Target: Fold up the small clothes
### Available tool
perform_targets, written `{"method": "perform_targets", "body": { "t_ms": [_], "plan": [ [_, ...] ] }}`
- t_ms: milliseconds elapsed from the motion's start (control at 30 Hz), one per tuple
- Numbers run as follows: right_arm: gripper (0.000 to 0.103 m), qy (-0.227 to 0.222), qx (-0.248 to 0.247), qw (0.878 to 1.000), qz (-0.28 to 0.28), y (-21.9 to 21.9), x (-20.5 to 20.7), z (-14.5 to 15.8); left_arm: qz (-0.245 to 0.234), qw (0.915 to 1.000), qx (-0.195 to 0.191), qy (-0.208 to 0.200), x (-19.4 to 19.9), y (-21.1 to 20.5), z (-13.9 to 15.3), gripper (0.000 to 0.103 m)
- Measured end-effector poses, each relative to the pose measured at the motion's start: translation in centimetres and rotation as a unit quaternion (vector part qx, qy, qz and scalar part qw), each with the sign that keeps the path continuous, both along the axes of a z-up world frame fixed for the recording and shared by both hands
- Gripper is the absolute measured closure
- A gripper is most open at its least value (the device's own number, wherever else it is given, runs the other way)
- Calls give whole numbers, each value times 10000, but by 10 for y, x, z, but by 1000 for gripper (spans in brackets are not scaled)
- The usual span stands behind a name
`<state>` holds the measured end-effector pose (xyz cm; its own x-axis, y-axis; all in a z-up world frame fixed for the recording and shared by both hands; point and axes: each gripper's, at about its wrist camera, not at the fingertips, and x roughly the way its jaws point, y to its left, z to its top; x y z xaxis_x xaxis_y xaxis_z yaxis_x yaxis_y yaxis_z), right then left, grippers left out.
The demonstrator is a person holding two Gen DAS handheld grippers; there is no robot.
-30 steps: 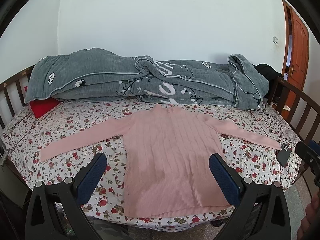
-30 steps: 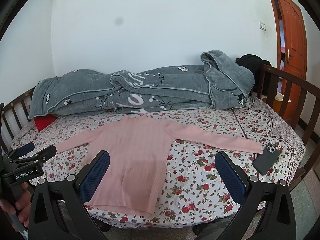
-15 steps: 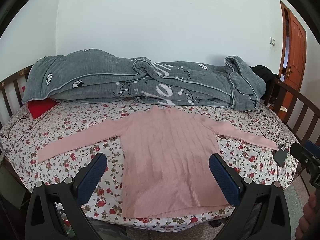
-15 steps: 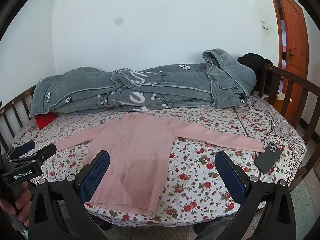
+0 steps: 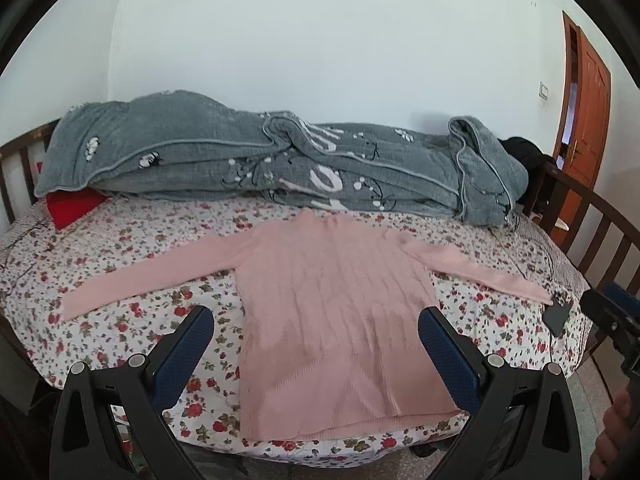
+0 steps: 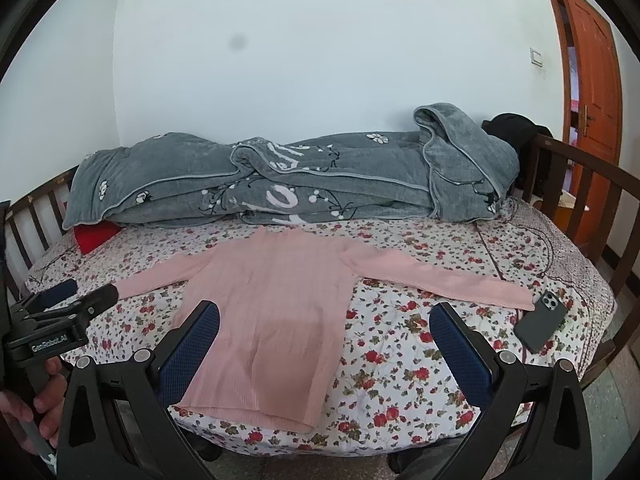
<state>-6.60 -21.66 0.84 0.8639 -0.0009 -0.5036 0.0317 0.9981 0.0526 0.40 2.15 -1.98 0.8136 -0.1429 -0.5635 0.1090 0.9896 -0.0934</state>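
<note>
Garment, a pink ribbed knit sweater [image 5: 336,320], lies flat on the floral-sheeted bed [image 5: 132,312], sleeves spread ready for folding. Left gripper [image 5: 316,354] and right gripper [image 6: 326,350] hover wide open, empty.

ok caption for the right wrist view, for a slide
Open right tool faces a pink sweater spread flat on a floral bed, phone beside one sleeve.

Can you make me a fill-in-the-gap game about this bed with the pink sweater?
1. The pink ribbed knit sweater lies flat with both ___ spread out.
2. The dark rectangular phone lies near the end of the sweater's ___ sleeve.
3. The jaws of both grippers are ___.

Missing words: sleeves; right; open
</note>
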Motion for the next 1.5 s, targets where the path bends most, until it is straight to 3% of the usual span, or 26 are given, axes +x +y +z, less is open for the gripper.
{"method": "perform_targets", "body": {
  "t_ms": [133, 367, 567, 667, 833, 1067, 1300, 1400, 1500],
  "plan": [
    [0, -44, -293, 9996, 48, 7, 14, -4, 116, 9999, 22, 116, 15, 11, -14, 0],
    [0, -54, 27, 9995, 309, 11, 33, -27, 320, 9978, -510, 294, 34, 56, -45, 1],
    [0, -46, 70, 9987, 499, 22, 55, -51, 761, 9954, -569, 148, 56, 111, -79, 2],
    [1, -98, 110, 9976, 672, 28, 68, -67, 1033, 9911, -820, 201, 73, 151, -105, 3],
    [1, -72, 103, 9978, 654, 39, 95, -95, 1545, 9790, -1235, 491, 107, 223, -150, 18],
    [1, 71, -31, 9981, 612, 42, 128, -121, 2469, 9513, -1736, 633, 126, 314, -190, 20],
    [1, 218, -116, 9985, 486, 39, 154, -136, 2887, 9290, -2288, 342, 128, 366, -201, 24],
    [1, 288, -105, 9985, 446, 35, 162, -142, 3113, 9165, -2498, 260, 130, 382, -204, 40],
    [1, 328, -110, 9984, 443, 32, 172, -147, 3199, 9169, -2375, 246, 135, 389, -204, 55]
  ]
}}
